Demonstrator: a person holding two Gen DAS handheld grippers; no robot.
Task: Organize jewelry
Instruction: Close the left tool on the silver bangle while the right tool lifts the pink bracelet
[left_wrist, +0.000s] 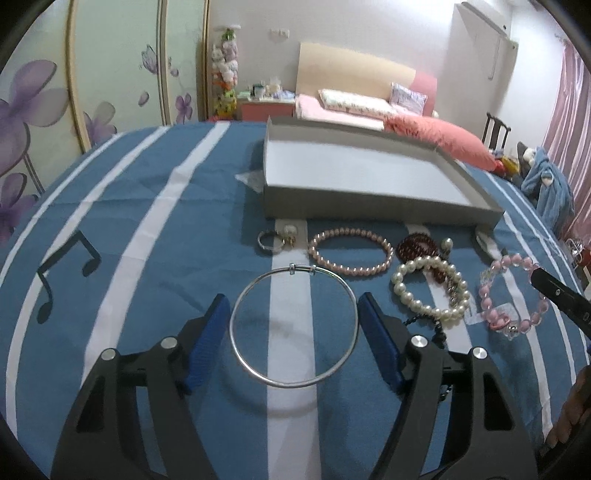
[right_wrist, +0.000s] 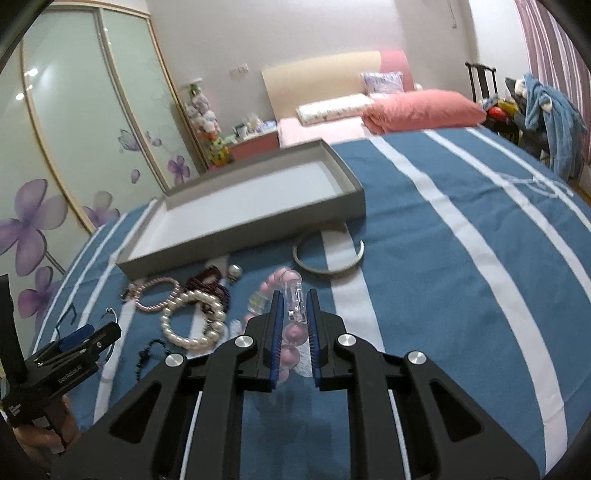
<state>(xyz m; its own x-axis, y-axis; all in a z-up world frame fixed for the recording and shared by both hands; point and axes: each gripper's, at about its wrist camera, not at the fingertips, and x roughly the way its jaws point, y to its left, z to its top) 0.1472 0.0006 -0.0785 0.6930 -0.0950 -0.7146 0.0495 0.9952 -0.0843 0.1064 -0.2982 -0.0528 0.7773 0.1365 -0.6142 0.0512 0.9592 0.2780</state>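
Bedspread (left_wrist: 166, 206); bangle (left_wrist: 293, 326) between hand-held gripper (left_wrist: 291, 310) pads

"GenRobot.AI" printed on left gripper (right_wrist: 79, 338) body.

Blue cloth (left_wrist: 155, 206) white-striped; tray (left_wrist: 369, 206) grey; silver bangle (left_wrist: 293, 326); pink bead bracelet (left_wrist: 513, 295); beads (left_wrist: 415, 245) seemingly dark red.

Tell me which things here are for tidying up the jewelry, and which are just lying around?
For the job: grey tray; silver bangle, gripped by the left gripper; pink bead bracelet, held in the right gripper; white pearl bracelet; pink pearl bracelet; dark red beads; flat silver bangle.

Just lying about: pink pillow; blue clothing; nightstand clutter.
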